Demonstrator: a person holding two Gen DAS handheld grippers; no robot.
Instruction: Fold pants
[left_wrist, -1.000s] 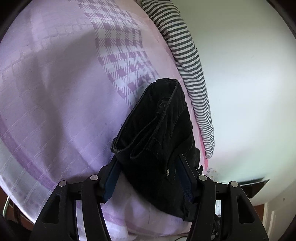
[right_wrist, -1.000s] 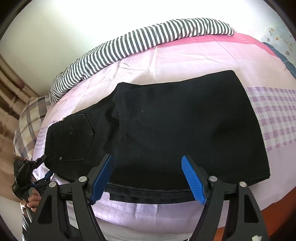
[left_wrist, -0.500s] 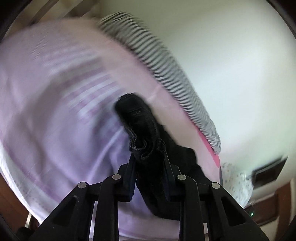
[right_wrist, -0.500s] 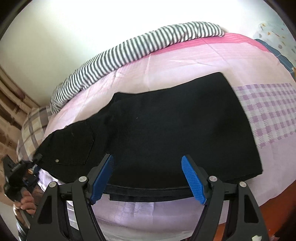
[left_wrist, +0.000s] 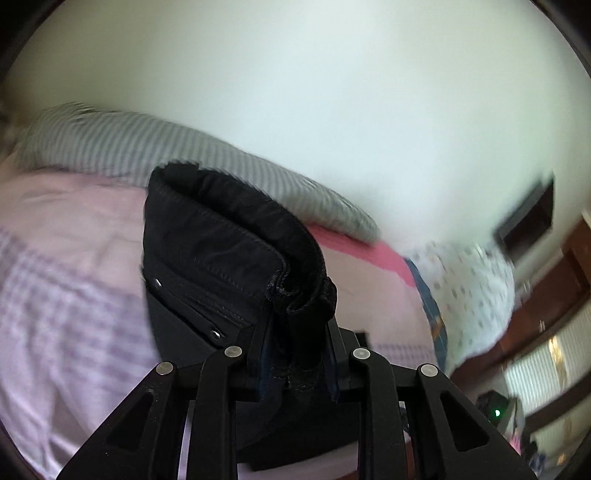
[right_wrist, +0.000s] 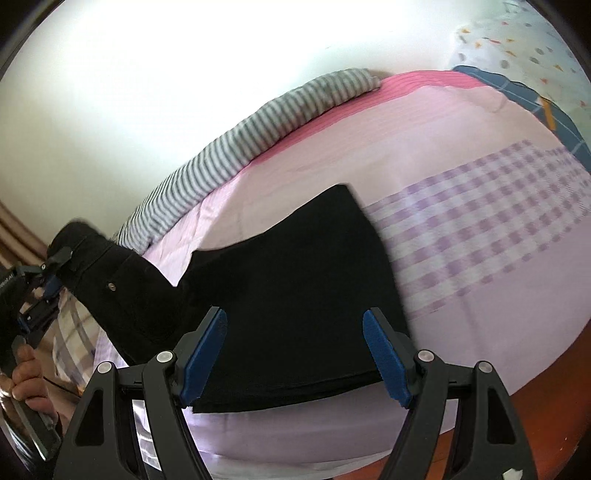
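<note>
While clamped: 1 pants (left_wrist: 229, 251), 2 tongs.

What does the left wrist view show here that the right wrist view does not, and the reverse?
Only the left wrist view shows the left gripper close up, clamped on the bunched waistband of the black pants, plus a dark frame on the wall and wooden furniture.

Only the right wrist view shows the right gripper, open and empty above the folded legs of the pants, the waist end lifted off the bed, and the hand holding the left gripper.

Both show the pants, the pink bedsheet and the striped cloth.
</note>
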